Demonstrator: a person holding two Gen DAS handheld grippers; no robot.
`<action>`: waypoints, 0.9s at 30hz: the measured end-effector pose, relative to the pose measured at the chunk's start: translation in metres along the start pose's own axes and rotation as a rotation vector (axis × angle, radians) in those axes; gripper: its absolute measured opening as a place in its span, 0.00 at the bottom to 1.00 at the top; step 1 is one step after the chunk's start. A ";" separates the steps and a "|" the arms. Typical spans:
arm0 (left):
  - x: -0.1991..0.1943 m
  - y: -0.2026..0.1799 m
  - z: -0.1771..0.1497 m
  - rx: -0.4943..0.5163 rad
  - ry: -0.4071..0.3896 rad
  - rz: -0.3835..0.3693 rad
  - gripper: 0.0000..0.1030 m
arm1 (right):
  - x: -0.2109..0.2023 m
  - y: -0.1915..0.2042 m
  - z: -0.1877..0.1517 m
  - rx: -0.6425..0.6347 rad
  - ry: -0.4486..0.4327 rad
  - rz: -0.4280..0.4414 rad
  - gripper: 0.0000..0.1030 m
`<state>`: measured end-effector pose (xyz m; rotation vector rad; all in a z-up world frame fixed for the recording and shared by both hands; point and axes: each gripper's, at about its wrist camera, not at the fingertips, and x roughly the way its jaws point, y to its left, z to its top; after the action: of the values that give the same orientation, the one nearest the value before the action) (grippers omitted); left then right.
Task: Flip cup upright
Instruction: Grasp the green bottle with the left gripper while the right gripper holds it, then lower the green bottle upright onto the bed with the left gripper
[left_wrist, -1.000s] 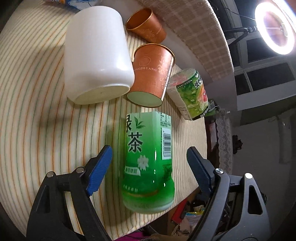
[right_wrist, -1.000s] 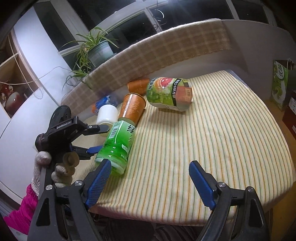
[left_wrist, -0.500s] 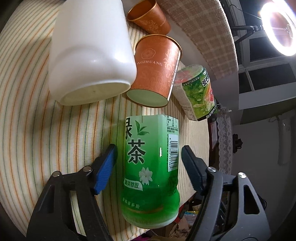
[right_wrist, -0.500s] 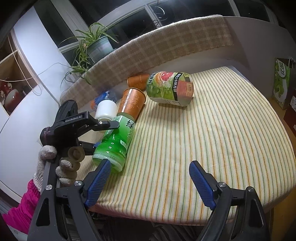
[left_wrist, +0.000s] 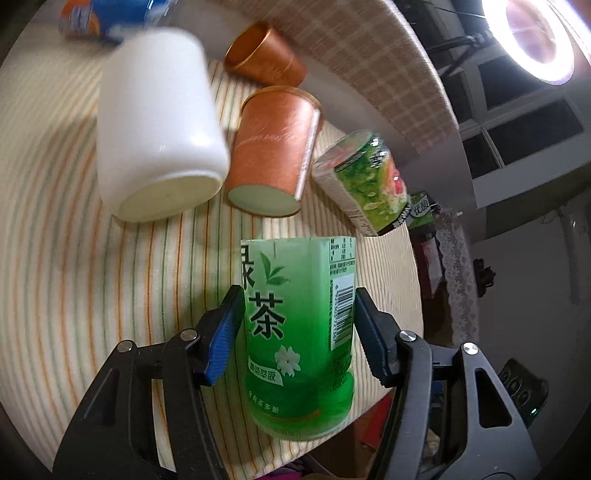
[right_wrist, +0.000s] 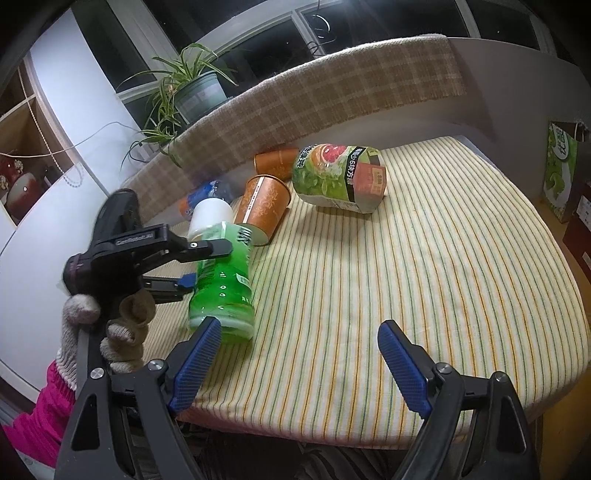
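Jaws of the left gripper (left_wrist: 299, 325) are pinching the green cup (left_wrist: 299, 332), their ribbed blue pads pressing against its two sides about midway along the body. That cup, a glossy translucent green plastic cylinder printed with large characters, a leaf, a small white flower and a barcode, is lying on its side at the near left edge of the surface (right_wrist: 424, 277), its base pointing toward the near edge. In the right wrist view the same green cup (right_wrist: 225, 284) is sitting between the black arms of the left gripper (right_wrist: 192, 266), which a hand in a knitted glove (right_wrist: 107, 325) is squeezing. Jaws of the right gripper (right_wrist: 299, 365) are standing spread wide apart, holding nothing, above the near edge of the cloth. A striped fabric in cream, green and orange is covering the rounded surface. Just beyond the green cup, a smooth white cup (left_wrist: 159, 129) and a matte orange paper cup (left_wrist: 273, 151) with a gold rim are lying on their sides next to each other, bases toward the camera. A second orange cup (left_wrist: 262, 55) is lying farther back, and a colourful printed cup (right_wrist: 340, 177) showing fruit is lying on its side to the right.
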<state>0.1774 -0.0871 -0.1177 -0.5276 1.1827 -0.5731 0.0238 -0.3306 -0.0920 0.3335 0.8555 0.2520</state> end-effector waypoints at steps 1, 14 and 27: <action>-0.003 -0.003 -0.001 0.021 -0.015 0.012 0.59 | 0.000 0.000 0.000 0.001 -0.001 0.000 0.86; -0.031 -0.038 -0.023 0.271 -0.212 0.204 0.58 | -0.001 0.006 -0.001 -0.027 -0.008 -0.017 0.86; -0.022 -0.059 -0.035 0.459 -0.321 0.349 0.57 | 0.000 0.005 0.000 -0.022 -0.004 -0.027 0.86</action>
<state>0.1303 -0.1196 -0.0743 -0.0137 0.7776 -0.4200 0.0237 -0.3261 -0.0906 0.3018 0.8518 0.2350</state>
